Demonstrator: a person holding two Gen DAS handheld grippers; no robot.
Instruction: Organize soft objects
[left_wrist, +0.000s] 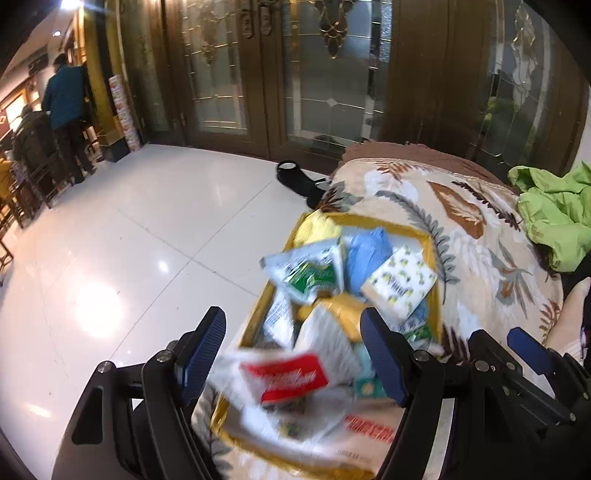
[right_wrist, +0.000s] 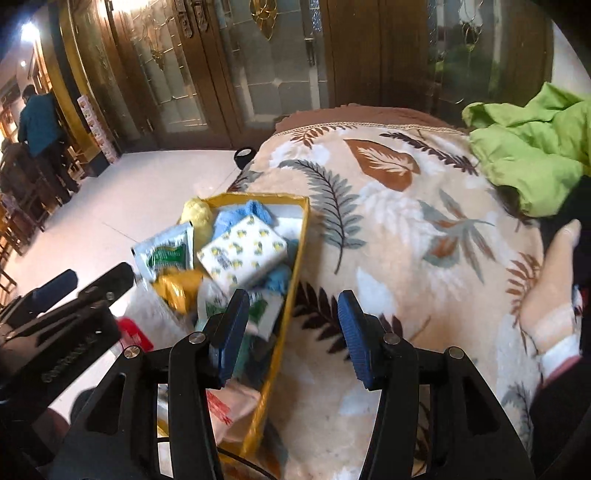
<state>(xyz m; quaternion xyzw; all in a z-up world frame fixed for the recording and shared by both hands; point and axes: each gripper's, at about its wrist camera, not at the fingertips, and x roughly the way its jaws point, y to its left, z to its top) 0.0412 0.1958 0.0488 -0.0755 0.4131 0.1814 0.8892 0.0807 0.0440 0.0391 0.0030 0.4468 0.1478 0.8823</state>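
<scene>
A yellow-rimmed box (left_wrist: 430, 240) (right_wrist: 301, 236) lies on a leaf-print blanket (left_wrist: 476, 236) (right_wrist: 391, 229), filled with several soft things. Among them are a tissue pack with yellow print (left_wrist: 399, 284) (right_wrist: 243, 254), a green-and-white packet (left_wrist: 306, 273) (right_wrist: 166, 254), blue cloth (left_wrist: 369, 251) (right_wrist: 240, 214) and a yellow fluffy item (left_wrist: 317, 229) (right_wrist: 199, 216). My left gripper (left_wrist: 295, 354) (right_wrist: 85, 284) stands open over the box's near end. A blurred white packet with a red label (left_wrist: 284, 376) lies loose between its fingers, untouched by the pads. My right gripper (right_wrist: 293, 334) (left_wrist: 506, 347) is open and empty over the box's right rim.
A green jacket (left_wrist: 554, 218) (right_wrist: 528, 155) lies at the blanket's right. A person's hand (right_wrist: 554, 280) rests at the right edge. White tiled floor (left_wrist: 129, 240) spreads to the left, with a black object (left_wrist: 291, 173) near the glazed doors. Someone (left_wrist: 62, 107) stands far left.
</scene>
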